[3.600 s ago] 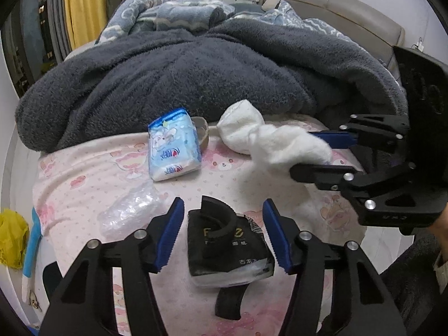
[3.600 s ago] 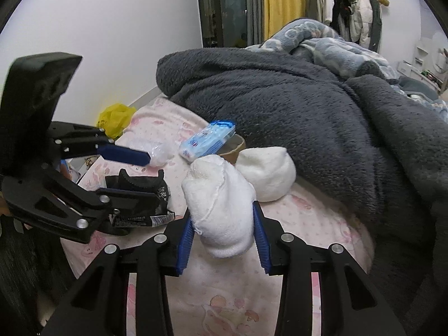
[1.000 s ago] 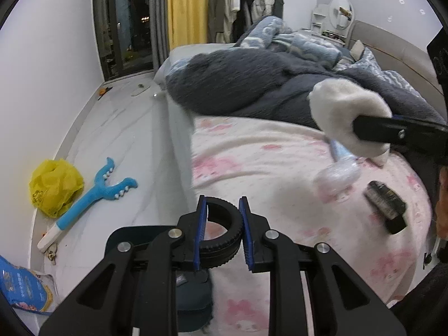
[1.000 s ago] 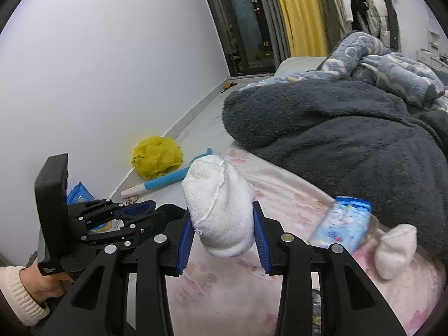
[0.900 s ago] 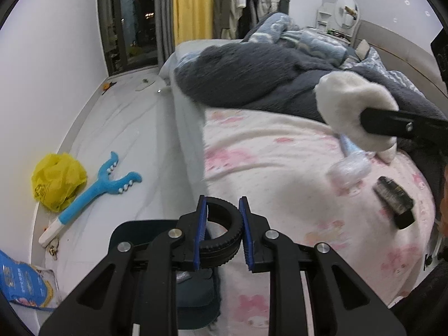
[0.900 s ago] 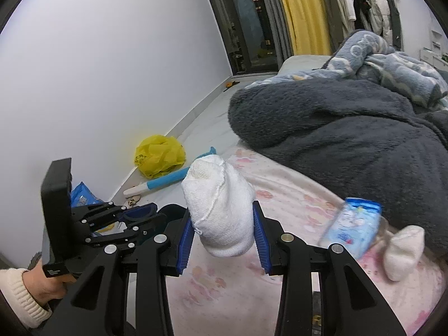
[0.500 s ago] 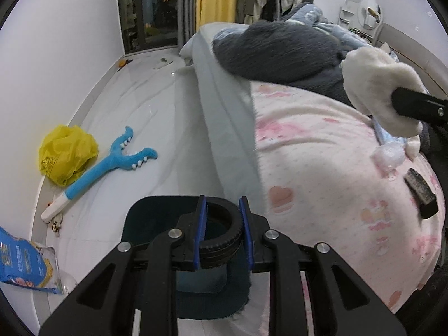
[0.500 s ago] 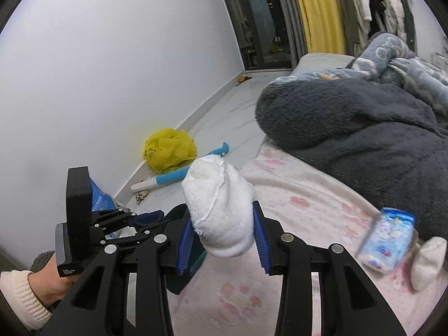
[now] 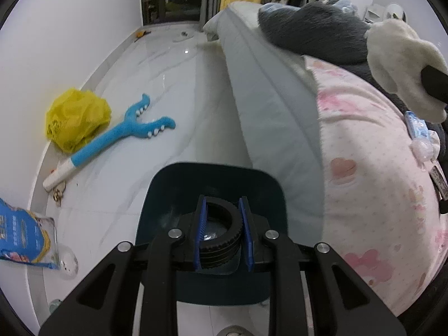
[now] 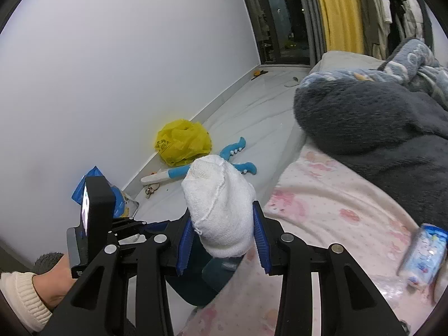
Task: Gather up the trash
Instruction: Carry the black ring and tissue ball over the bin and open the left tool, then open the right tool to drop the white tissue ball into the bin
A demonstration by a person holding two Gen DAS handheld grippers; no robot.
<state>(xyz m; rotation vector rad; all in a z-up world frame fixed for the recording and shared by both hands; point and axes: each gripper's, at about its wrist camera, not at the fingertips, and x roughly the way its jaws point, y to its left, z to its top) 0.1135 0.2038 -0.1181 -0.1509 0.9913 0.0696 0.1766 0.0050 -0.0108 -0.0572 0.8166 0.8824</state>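
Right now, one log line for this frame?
left gripper: shut on black ring, over bin | right gripper: shut on white sock

Bedroom, dim indoor light. White wall [image 10: 112,70] on left, plain. Pale marble-look floor [image 9: 168,84], glossy, with a small glare spot. Bed [image 9: 274,106] on right: grey mattress side, pink patterned sheet [image 9: 369,184], dark fleece blanket [image 10: 378,117]. Dark glazed door [image 10: 282,14] at far end, yellow curtain [image 10: 336,8] beside it.

Dim, cool light; fisheye-warped edges.
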